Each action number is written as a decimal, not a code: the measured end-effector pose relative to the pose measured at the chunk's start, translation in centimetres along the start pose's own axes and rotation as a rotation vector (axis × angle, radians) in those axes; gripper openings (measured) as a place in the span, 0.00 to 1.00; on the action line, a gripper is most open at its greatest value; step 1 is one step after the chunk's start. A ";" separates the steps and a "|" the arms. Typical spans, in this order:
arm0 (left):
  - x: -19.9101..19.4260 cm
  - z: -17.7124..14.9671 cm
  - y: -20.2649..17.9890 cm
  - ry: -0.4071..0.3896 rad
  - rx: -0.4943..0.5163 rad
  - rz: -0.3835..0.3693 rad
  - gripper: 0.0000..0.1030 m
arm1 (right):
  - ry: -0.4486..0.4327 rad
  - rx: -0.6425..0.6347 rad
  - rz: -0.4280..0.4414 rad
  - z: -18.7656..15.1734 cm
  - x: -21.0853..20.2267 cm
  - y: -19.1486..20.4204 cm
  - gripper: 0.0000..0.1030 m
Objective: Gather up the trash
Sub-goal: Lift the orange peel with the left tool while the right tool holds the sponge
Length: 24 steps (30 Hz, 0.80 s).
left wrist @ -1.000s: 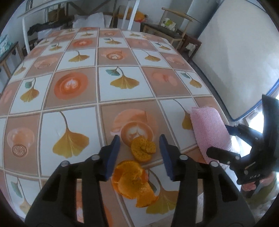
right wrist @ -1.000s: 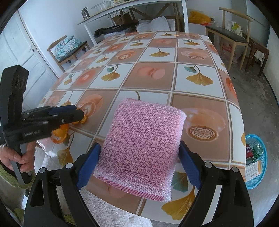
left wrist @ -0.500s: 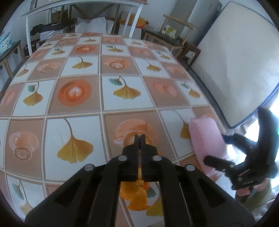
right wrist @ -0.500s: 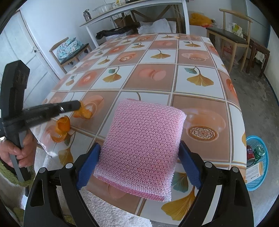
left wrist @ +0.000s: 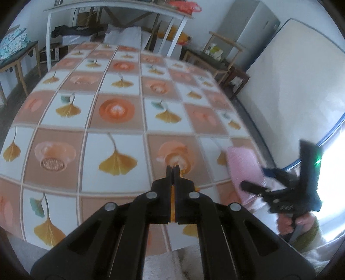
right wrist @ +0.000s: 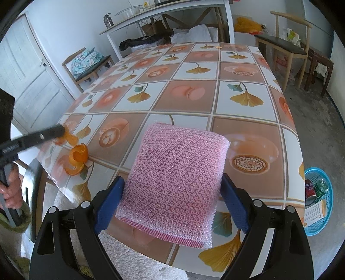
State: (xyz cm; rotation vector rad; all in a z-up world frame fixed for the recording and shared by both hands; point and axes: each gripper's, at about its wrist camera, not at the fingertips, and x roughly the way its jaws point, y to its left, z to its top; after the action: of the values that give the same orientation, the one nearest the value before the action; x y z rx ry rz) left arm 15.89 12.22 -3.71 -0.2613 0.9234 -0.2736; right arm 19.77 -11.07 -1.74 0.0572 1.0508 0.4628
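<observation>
My left gripper (left wrist: 172, 168) is shut on a piece of orange peel (left wrist: 183, 171), of which only slivers show beside and between the closed fingers. In the right wrist view the same gripper (right wrist: 60, 131) holds that peel piece (right wrist: 70, 138) just above the table's near left corner. A larger curled orange peel (right wrist: 78, 159) still lies on the tablecloth below it. My right gripper (right wrist: 172, 204) is closed on a pink mesh sponge (right wrist: 179, 172), gripped by its two sides above the table's edge. The sponge (left wrist: 241, 163) also shows at the right of the left wrist view.
The table (right wrist: 237, 73) carries a checked cloth with ginkgo leaves and coffee cups. A blue basket (right wrist: 323, 217) with cans and a carton stands on the floor at the right. Chairs (right wrist: 286, 45) and a white bench (right wrist: 172, 17) stand beyond. A hand (right wrist: 10, 193) grips the left tool.
The left jaws closed on one peel piece and lifted it off the cloth, drawing back and upward. The right gripper and the sponge have stayed put.
</observation>
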 end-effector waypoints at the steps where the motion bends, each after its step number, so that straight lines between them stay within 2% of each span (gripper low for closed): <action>1: 0.3 -0.3 -0.1 0.006 0.017 0.026 0.00 | -0.001 -0.001 -0.001 0.0 0.0 0.0 0.83; 2: 0.7 -0.6 -0.2 0.012 0.039 0.050 0.01 | -0.001 0.000 -0.001 0.0 0.0 0.0 0.83; 4: 1.1 -1.1 -0.2 0.027 0.045 0.044 0.01 | -0.002 0.000 -0.001 0.0 0.0 0.0 0.83; 6: 1.1 -1.4 -0.3 0.028 0.056 0.042 0.06 | -0.001 0.001 -0.001 -0.1 0.0 0.0 0.83; 8: 0.8 -1.5 -0.4 0.022 0.070 0.049 0.24 | -0.001 0.001 0.000 -0.1 0.0 0.0 0.83; 11: 0.6 -1.6 -0.4 0.020 0.079 0.042 0.31 | -0.001 0.001 0.001 -0.1 0.0 0.0 0.83; 18: 1.6 -1.9 0.3 0.062 0.043 0.037 0.30 | 0.000 0.001 0.001 0.0 0.0 0.0 0.83; 20: 2.0 -2.0 0.4 0.073 0.040 0.037 0.21 | 0.000 0.000 0.000 0.0 0.0 0.0 0.83; 24: 2.5 -2.2 0.3 0.081 0.044 0.041 0.20 | -0.002 0.001 0.001 0.0 0.0 0.0 0.83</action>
State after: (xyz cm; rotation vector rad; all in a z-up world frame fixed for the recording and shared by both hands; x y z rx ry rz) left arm 15.56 11.43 -6.98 -0.1922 1.0008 -0.2681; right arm 19.74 -11.12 -1.75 0.0590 1.0490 0.4631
